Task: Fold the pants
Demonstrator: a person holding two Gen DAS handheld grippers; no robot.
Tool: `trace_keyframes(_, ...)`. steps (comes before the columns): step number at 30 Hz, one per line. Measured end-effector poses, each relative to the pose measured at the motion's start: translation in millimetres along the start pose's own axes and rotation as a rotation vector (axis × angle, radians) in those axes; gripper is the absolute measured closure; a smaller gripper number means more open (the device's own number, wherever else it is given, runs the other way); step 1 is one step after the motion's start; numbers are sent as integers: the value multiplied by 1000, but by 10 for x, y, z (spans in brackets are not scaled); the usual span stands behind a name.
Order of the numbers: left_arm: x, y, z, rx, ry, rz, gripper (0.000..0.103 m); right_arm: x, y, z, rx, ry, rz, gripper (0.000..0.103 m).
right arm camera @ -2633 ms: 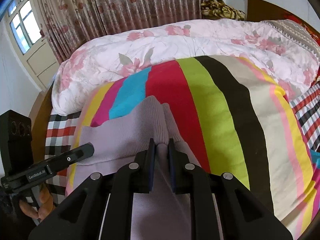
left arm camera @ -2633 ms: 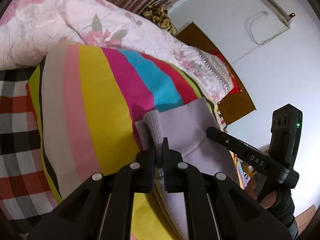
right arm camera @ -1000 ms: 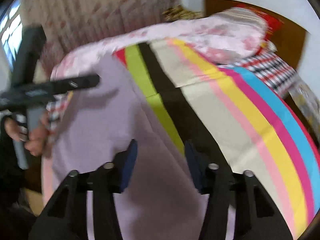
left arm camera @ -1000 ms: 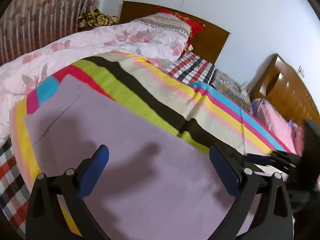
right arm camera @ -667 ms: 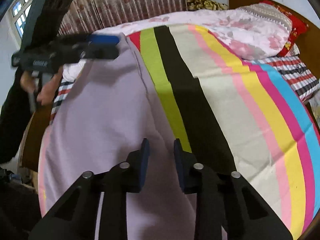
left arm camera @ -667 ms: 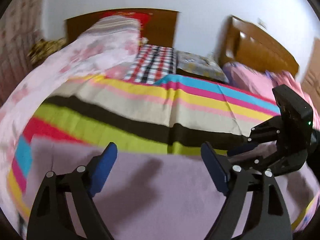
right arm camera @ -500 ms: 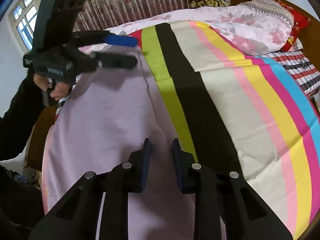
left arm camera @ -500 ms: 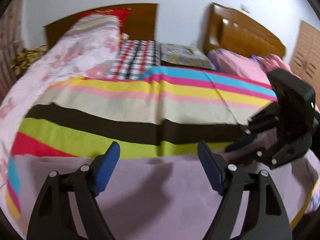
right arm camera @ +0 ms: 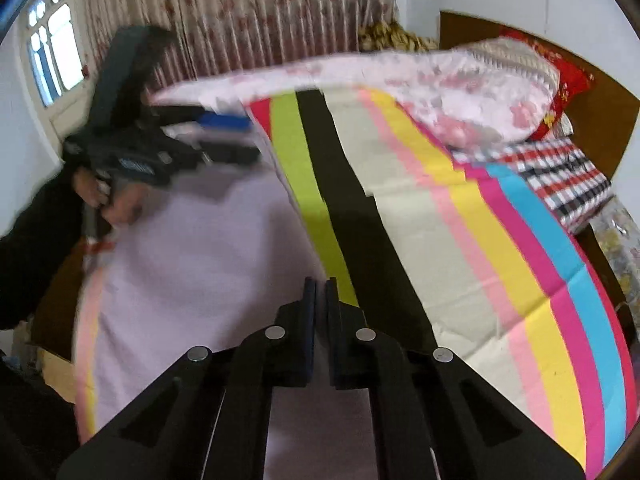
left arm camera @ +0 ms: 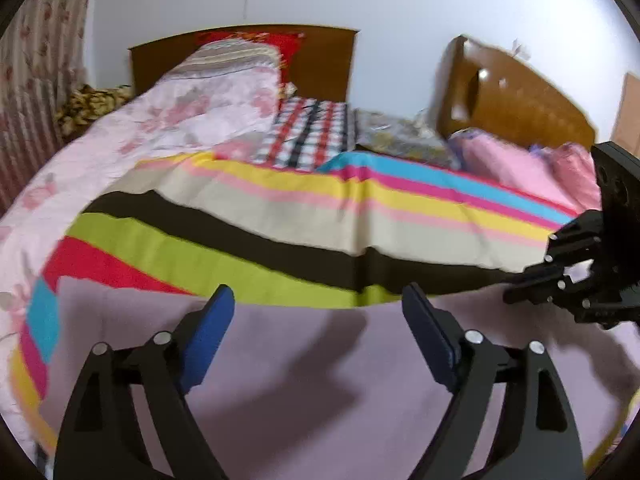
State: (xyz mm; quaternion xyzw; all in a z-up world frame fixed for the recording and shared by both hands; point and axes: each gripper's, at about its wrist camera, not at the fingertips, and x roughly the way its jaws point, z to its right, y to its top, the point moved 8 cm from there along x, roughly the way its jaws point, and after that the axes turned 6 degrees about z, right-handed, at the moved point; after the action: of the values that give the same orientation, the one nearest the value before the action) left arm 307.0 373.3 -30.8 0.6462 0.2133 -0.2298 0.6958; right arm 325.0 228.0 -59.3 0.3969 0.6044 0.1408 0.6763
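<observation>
A: Two grippers are over the bed. The lilac pants [left arm camera: 304, 380] lie spread flat along the near edge of the striped bedspread [left arm camera: 320, 216], with the lime stripe just beyond their far edge.

B: And the left gripper [left arm camera: 318, 312]?

A: Its blue pads [left arm camera: 208, 328] stand wide apart above the pants (nothing between them); its jaws have just been opening a little further.

B: The right gripper [right arm camera: 319, 286]?

A: Its jaws have just been closing and now sit pinched together at the right edge of the pants. Whether cloth is caught between them, I cannot tell.

B: What lies further back?

A: A pink floral quilt [right arm camera: 432, 80] on the far side, a red cushion [right arm camera: 564, 72] against the wooden headboard [left arm camera: 320, 60], and a checked sheet [left arm camera: 312, 132].
</observation>
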Motion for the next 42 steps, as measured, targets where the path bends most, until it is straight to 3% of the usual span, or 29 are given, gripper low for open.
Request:
trace_keyframes(2, 126, -126, -103, 8, 90, -58, 17, 258, -163, 28, -29, -35, -72, 99)
trace_keyframes(4, 207, -259, -201, -11, 131, -94, 17, 255, -138, 65, 20, -15, -56, 95)
trace_keyframes(5, 186, -277, -222, -23, 128, -85, 17, 222, -123, 96, 43, -9, -56, 89)
trace_keyframes(6, 141, -282, -253, -29, 139, -75, 17, 198, -109, 131, 56, -21, -53, 73)
trace_keyframes(7, 87, -277, -290, -33, 159, -64, 17, 155, -109, 186, 72, -46, -52, 69)
trace_keyframes(9, -73, -237, -373, -40, 224, -25, 17, 22, -105, 256, 99, -59, -36, 69)
trace_keyframes(12, -244, -145, -346, -44, 190, 13, 9, -240, -149, 212, 114, -32, -2, 69)
trace_keyframes(16, -64, -169, -352, 22, 225, -55, 8, -368, -468, 86, 130, 14, -31, 69)
trace_keyframes(18, 159, -298, -467, 6, 253, -125, 4, -300, -695, 220, 160, -25, -77, 72)
trace_keyframes(20, 246, -347, -555, -49, 225, -119, 1, -379, -711, 333, 236, 7, -47, 74)
trace_keyframes(22, 192, -311, -559, -47, 247, -110, 1, -477, -703, 476, 246, -108, -45, 72)
trace_keyframes(24, 81, -248, -540, -36, 291, -77, 2, -547, -652, 438, 230, -111, -30, 71)
trace_keyframes(26, 37, -229, -529, -38, 290, -72, 2, -554, -586, 304, 223, -63, -15, 65)
trace_keyframes(28, 68, -278, -651, -43, 357, -107, 2, -472, -632, 240, 194, -59, -47, 45)
trace_keyframes(29, 97, -331, -722, -56, 377, -133, 1, -393, -701, 266, 195, -75, -82, 43)
trace_keyframes(30, 97, -337, -757, -76, 356, -127, 1, -342, -749, 307, 202, -88, -102, 43)
trace_keyframes(32, -40, -305, -779, -114, 377, -110, 2, -383, -749, 418, 251, -120, -57, 45)
trace_keyframes(34, -271, -223, -736, -132, 392, -47, 2, -479, -727, 490, 291, -188, -41, 45)
trace_keyframes(37, -559, -155, -539, -159, 361, 13, 2, -592, -684, 384, 239, -183, -14, 45)
trace_keyframes(39, -750, -119, -228, -148, 273, 56, 2, -619, -724, 396, 179, -208, -34, 46)
trace_keyframes(41, -864, -149, 65, -105, 232, 74, 2, -643, -821, 547, 205, -222, -54, 46)
trace_keyframes(42, -904, -181, 192, -88, 217, 83, 2, -661, -863, 611, 230, -213, -51, 54)
